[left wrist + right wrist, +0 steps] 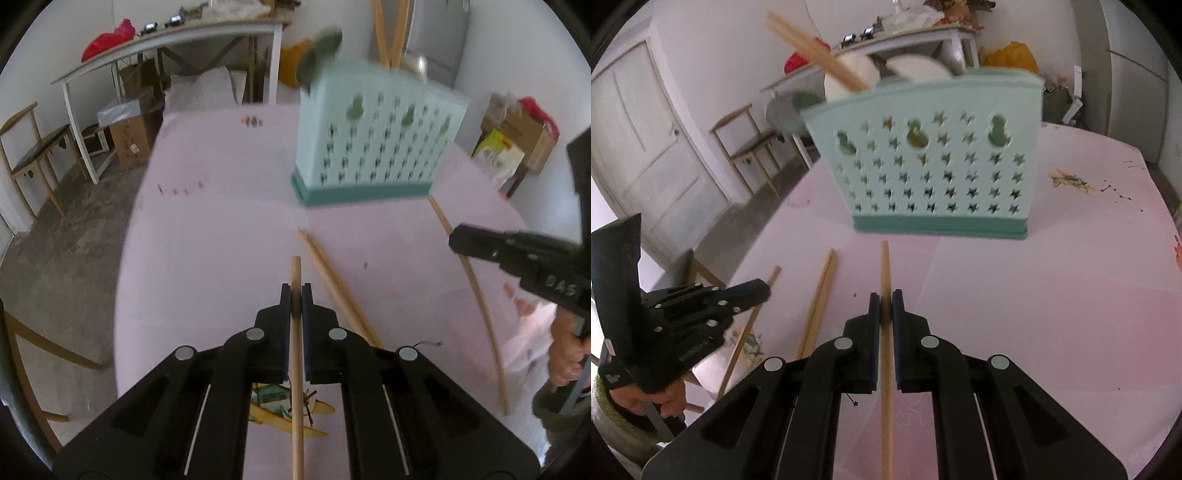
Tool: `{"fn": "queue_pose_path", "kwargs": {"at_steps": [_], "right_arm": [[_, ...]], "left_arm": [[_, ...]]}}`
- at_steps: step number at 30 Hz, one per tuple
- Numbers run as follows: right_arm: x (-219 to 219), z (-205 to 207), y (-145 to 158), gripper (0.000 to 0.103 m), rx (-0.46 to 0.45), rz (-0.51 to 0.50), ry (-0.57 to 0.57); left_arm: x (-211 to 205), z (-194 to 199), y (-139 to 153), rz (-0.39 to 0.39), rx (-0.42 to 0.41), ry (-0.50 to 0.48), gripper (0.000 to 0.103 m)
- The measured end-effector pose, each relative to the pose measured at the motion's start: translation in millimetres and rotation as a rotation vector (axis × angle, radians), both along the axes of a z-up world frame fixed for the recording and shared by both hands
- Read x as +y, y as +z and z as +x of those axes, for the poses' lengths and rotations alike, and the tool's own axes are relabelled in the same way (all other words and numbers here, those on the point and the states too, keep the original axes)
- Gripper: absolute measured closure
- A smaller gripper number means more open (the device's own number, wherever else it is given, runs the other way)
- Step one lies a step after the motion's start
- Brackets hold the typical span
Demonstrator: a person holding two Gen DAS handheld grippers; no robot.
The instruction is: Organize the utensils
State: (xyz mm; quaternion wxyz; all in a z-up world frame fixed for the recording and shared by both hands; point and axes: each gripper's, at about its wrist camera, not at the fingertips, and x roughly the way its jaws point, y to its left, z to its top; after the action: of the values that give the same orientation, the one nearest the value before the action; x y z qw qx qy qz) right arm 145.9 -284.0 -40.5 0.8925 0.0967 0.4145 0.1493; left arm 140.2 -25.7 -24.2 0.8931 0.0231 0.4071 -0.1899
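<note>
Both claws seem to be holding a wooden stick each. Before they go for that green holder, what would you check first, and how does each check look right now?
1. Left gripper shut on its wooden chopstick: ok.
2. Right gripper shut on its own wooden chopstick: ok.
3. Mint-green perforated plastic utensil holder upright on the pink table: ok.
4. Free slot in the holder's top: cannot tell; spoons and chopsticks already stand inside.
5. Loose pair of chopsticks lying clear of both grips: ok.

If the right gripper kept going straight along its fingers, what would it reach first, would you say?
Probably the mint holder, standing dead ahead of the right gripper and the chopstick it holds; depth is uncertain.
</note>
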Motion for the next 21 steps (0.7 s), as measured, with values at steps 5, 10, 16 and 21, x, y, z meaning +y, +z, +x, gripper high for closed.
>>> {"fn": "queue_pose_path", "kwargs": {"at_steps": [5,10,16,21], "right_arm": [[-13,-12,19,0.096,-0.046,0.035,-0.021],[-24,-16,30,0.096,-0.078,0.055,-0.042],[-31,-18,29,0.096,-0.080,0.062,-0.056],[-38,-17,26,0.096,-0.076,0.066,-0.072]], "left_arm": [[18,-9,47,-0.124,-0.101,-0.002,0.099],[26,-13,101,-0.264,-0.230,-0.025,0.099],[12,5,155,-0.414,-0.353,-0.078,0.099],[-11,21,186,-0.473,-0.448,-0.119,0.099]]}}
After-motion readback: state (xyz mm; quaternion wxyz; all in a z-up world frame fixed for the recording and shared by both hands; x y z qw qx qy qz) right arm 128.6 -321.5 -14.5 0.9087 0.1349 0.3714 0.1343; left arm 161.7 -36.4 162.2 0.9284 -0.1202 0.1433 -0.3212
